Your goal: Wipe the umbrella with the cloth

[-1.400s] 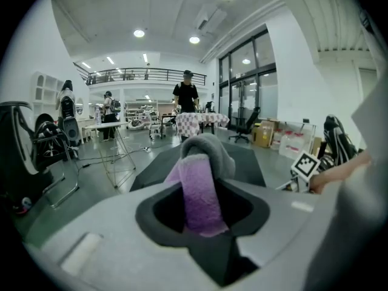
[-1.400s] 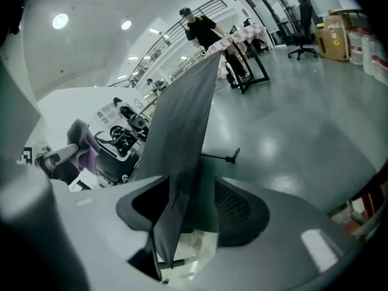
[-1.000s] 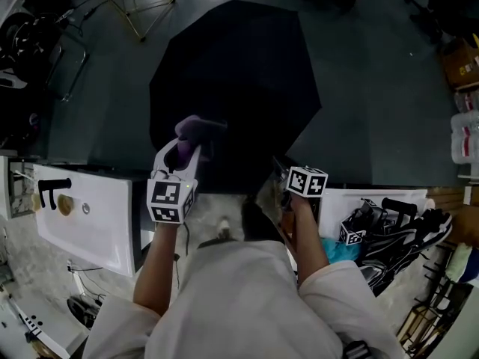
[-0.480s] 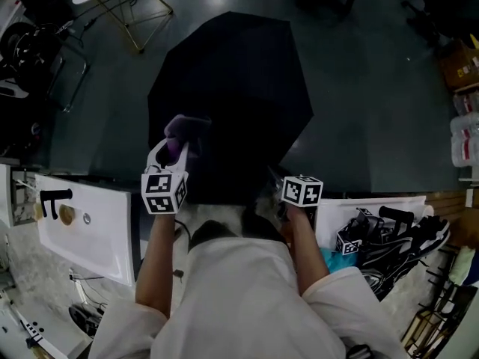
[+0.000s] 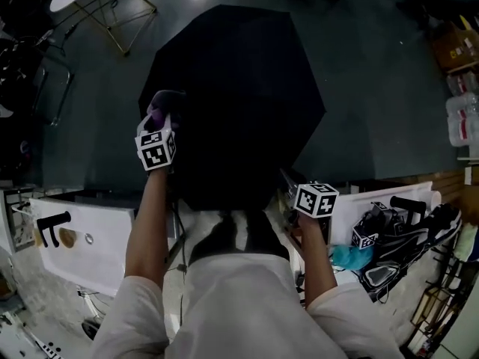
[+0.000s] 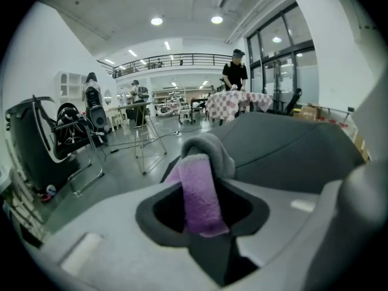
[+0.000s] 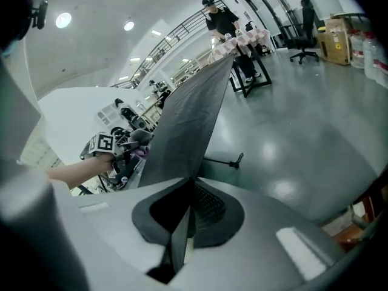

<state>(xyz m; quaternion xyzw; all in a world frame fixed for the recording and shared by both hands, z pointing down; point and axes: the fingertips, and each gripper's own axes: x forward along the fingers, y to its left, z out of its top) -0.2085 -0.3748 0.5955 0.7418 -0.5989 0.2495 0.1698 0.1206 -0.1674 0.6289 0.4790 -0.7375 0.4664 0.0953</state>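
At the left of the head view, the left gripper (image 5: 159, 120) is seen clamped on the purple and grey cloth (image 5: 165, 101), which is held at the left edge of the open black umbrella (image 5: 236, 81). Whether cloth and canopy touch cannot be told. The umbrella is spread over the grey floor (image 5: 374, 118) in the upper middle of the frame. At lower right, the right gripper (image 7: 182, 226) is closed on the canopy's near rim, with the fabric pinched between its jaws.
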